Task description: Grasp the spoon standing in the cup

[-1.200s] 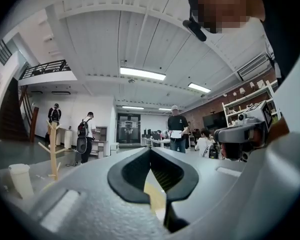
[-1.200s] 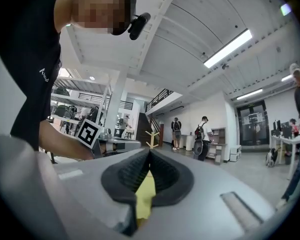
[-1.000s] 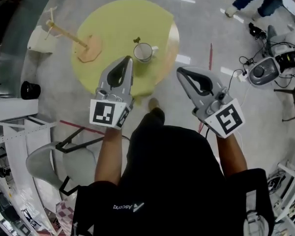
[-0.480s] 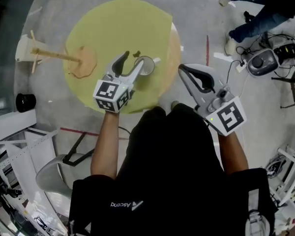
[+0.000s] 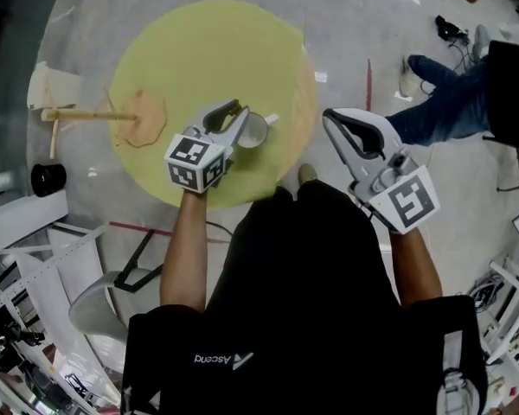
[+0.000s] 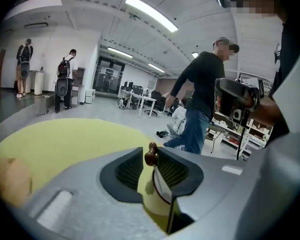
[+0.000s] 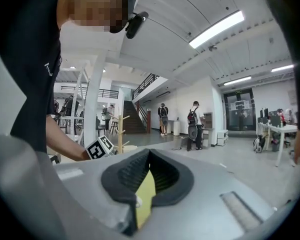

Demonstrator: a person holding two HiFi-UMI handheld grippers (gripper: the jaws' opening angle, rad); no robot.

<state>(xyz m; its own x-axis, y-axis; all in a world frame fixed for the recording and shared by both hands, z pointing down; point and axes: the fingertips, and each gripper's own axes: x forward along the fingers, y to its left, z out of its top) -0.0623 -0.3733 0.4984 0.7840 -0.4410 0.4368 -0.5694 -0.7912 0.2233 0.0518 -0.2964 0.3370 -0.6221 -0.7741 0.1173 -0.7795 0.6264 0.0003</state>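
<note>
Two grippers were in view, but only one was at work: the left gripper (image 5: 239, 111) reached over the round yellow desk (image 5: 208, 50) to the white ceramic cup (image 5: 253, 132), which stood near the desk's right edge. In the left gripper view the slim spoon with a dark brown rounded knob at its top (image 6: 151, 154) stood upright in the cup, and that knob sat right between the tips of the jaws. The jaws were drawn in to about the knob's own width, their ribbed dark pads seeming to touch it on both sides, with the cup's white wall showing just below, between them. I judged the step in hand to be the grasp itself, made or very nearly made, and high on the handle, not on its middle. The right gripper (image 7: 149, 154) hung off to the right of the desk, clear of the cup, its jaws pressed together on nothing, with only a sliver of yellow desk showing through the slot behind the tips. What the next move called for, as I read it, was a firm squeeze, since a round knob could slip out of a tip pinch, and then a straight lift along the handle's line so the bowl did not catch the rim and tip the cup.
</note>
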